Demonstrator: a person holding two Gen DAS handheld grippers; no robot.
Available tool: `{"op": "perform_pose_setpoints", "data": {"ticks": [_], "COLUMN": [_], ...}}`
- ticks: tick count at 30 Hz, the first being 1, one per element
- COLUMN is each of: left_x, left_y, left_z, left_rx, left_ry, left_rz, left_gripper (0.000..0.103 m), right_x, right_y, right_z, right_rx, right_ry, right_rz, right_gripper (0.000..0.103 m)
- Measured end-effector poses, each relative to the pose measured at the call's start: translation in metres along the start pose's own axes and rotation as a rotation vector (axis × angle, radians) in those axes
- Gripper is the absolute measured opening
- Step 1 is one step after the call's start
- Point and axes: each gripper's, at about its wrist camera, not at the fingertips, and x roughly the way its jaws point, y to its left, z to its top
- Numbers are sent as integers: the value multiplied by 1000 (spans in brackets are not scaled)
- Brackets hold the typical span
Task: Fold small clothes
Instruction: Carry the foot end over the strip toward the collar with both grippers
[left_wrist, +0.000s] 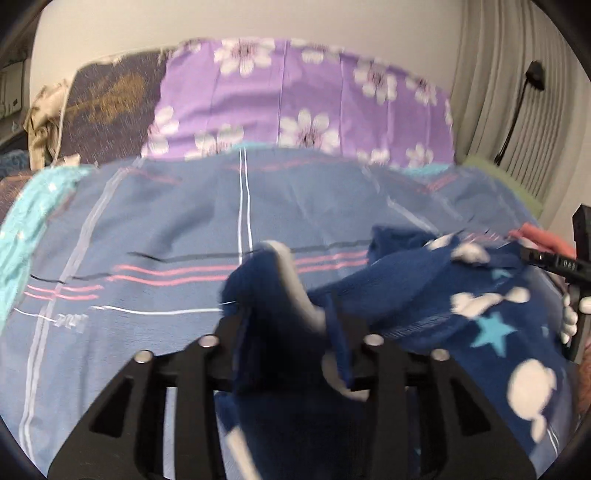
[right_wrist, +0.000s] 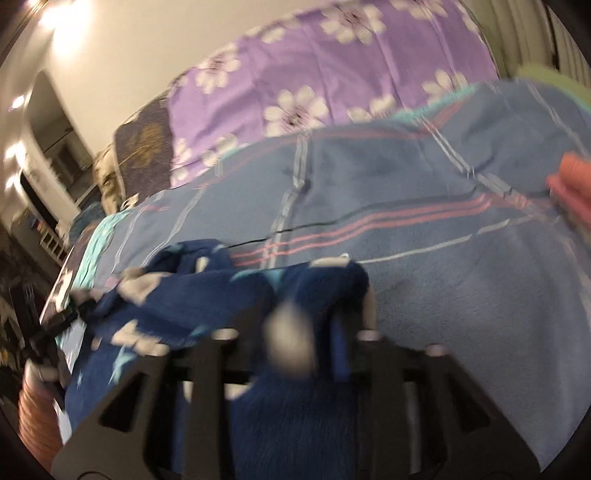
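Note:
A dark blue garment (left_wrist: 480, 306) with white shapes and light blue stars lies bunched on the striped blue bedsheet (left_wrist: 166, 221). In the left wrist view one end of it rises in a fold between the black fingers of my left gripper (left_wrist: 284, 325). The jaws stand apart and the cloth sits loosely in the gap. In the right wrist view the other end of the garment (right_wrist: 192, 295) is heaped between the fingers of my right gripper (right_wrist: 291, 332), whose jaws are also spread with the cloth slack between them. Both views are blurred.
The bedsheet (right_wrist: 424, 177) stretches away towards a purple flowered cover (left_wrist: 295, 96) and a dark patterned pillow (left_wrist: 110, 99). Orange folded cloth (right_wrist: 572, 184) lies at the right. Teal fabric (left_wrist: 22, 229) edges the left side. Curtains (left_wrist: 498, 92) hang at the back right.

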Motion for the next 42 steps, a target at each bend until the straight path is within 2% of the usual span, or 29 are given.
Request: {"op": "perform_pose_setpoints", "data": {"ticks": [2,4,7,10,12,14,15,16,17,18,19,20,22,23,25,27,28,29,32,35,38,40,42], "left_x": [-25,-39,-24,15,37,55,61,65,66,67,66,62,65,70,88,95,96,95,75,37,-4,-22,-23], "left_y": [0,-2,-5,-3,5,21,31,36,43,47,50,55,60,65,66,59,56,55,54,51,42,33,27], "left_z": [-3,-12,-20,-21,-12,3,10,14,18,21,24,26,25,23,12,3,0,-2,-1,-3,-17,-35,-51], "left_rx": [30,82,159,220,207,123,57,2,-66,-119,-169,-205,-244,-258,-263,-223,-209,-209,-214,-194,-192,-187,-186], "left_ry": [-41,-48,39,152,179,182,169,153,130,108,80,34,23,45,127,168,177,180,155,97,55,73,113], "left_rz": [-14,-26,7,37,31,-28,-88,-129,-182,-234,-265,-251,-194,-159,-111,-72,-54,-39,-29,-67,-151,-200,-204], "left_gripper": [57,61,63,63,63,63,63,61,39,21,8,8,8,8,9,10,13,15,23,33,45,47,54], "right_x": [-13,-15,11,36,54,69,76,83,86,88,84,81,83,93,107,106,102,98,73,32,-11,-33,-44], "right_y": [10,14,8,-3,-14,-26,-31,-35,-35,-34,-34,-37,-52,-62,-66,-65,-65,-66,-68,-62,-51,-46,-46], "right_z": [-2,-10,-19,-11,5,20,26,33,37,42,45,48,49,46,35,29,29,28,26,13,-16,-42,-60], "right_rx": [-128,-243,-326,-307,-248,-181,-151,-123,-110,-94,-67,-23,89,131,139,142,147,162,179,142,105,100,121], "right_ry": [-8,21,128,168,178,190,189,186,183,179,166,147,144,177,231,215,204,197,162,113,87,97,117], "right_rz": [-42,-96,-168,-108,-29,39,64,94,117,167,181,196,201,150,102,99,100,85,40,61,87,105,103], "right_gripper": [60,65,65,65,65,66,66,65,60,29,11,11,11,12,15,16,20,29,35,35,36,40,41]}}
